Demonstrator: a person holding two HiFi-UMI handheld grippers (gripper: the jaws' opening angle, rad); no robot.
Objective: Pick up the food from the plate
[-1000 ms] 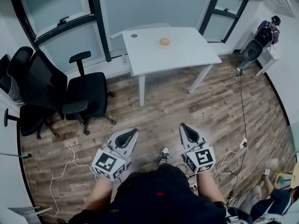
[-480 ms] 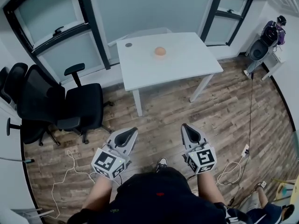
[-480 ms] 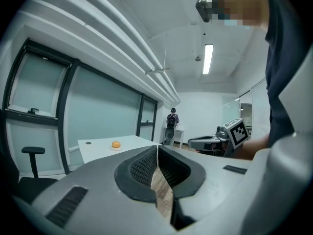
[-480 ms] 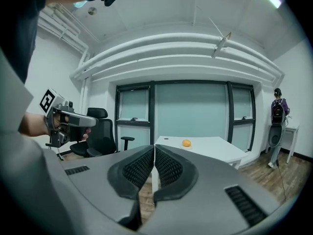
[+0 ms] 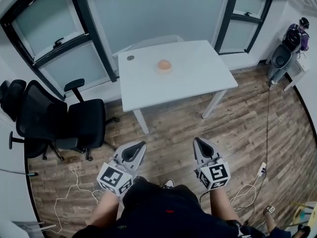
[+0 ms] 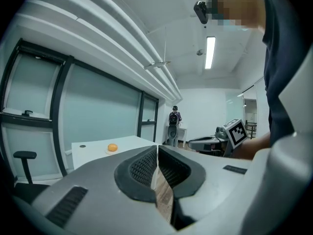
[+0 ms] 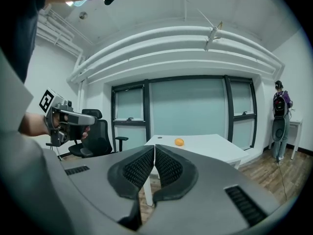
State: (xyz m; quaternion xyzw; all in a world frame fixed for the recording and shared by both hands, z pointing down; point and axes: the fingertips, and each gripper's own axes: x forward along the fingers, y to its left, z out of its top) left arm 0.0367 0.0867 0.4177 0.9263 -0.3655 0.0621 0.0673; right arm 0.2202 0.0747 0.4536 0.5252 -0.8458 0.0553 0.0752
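While the person stands on the wood floor well short of the table (image 5: pixel 198 76), the food (image 5: pixel 164 64), a small round orange thing, sits on a pale plate (image 5: pixel 157 69) near the table's far edge, out of reach. The left gripper (image 6: pixel 157 154) has its jaws pressed together with nothing between them. The right gripper (image 7: pixel 154 155) is the same, pads meeting and empty. Both are held out roughly level in front of the body, well apart from each other, and each gripper view shows the food small and distant, just above the jaw tips.

The step in hand looks like the approach, so the task has barely begun. To do it well, walk straight to the table's near edge, minding the cable (image 5: pixel 74 175) on the floor at the left and the chair (image 5: pixel 84 123) beside it. Pick one gripper, probably the right since the food lies nearer the middle, and spread its jaws before reaching over the tabletop, not above the plate. Bring the pads down either side of the food, clear of the plate's rim, then close gently: a round thing may roll or squirt out under a hard or off-centre squeeze. Keep the other gripper back, or ready to steady the plate.
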